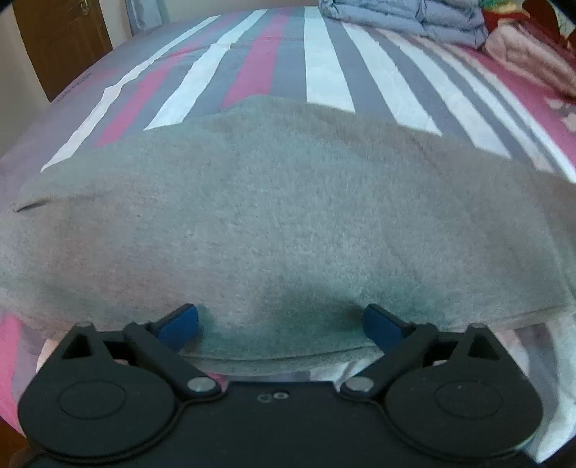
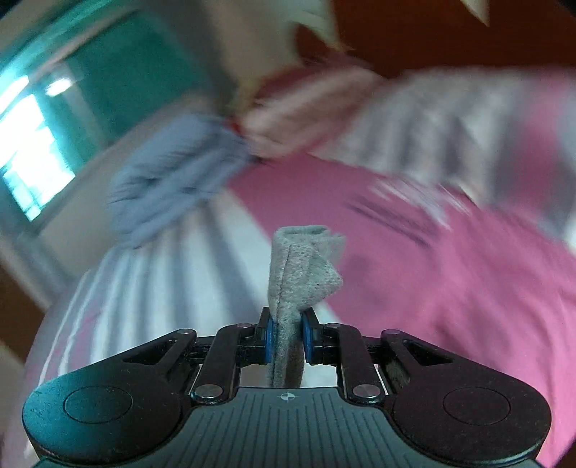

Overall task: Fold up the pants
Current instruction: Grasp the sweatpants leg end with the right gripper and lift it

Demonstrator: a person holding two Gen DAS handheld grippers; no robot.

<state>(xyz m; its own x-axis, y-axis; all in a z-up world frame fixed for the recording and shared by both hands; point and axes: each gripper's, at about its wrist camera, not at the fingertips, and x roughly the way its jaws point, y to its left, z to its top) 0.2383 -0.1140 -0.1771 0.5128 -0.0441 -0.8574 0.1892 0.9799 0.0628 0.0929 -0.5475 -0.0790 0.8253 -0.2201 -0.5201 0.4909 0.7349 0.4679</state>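
1. Our left gripper (image 1: pixel 280 324) stands spread wide over grey pants (image 1: pixel 273 223) on the striped bed (image 1: pixel 324 72).
2. Our right gripper (image 2: pixel 287 333) pinches a pants edge; the blurred background hides everything else.

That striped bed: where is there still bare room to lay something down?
Free: the striped sheet beyond the grey pants, up to the blue bedding. Crowded: the near edge under the pants, and the far right corner with bedding and a pink bundle.

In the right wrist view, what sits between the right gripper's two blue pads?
A bunched, seamed edge of the grey pants is pinched between the pads of the right gripper, jaws shut on it. The right wrist view shows this.
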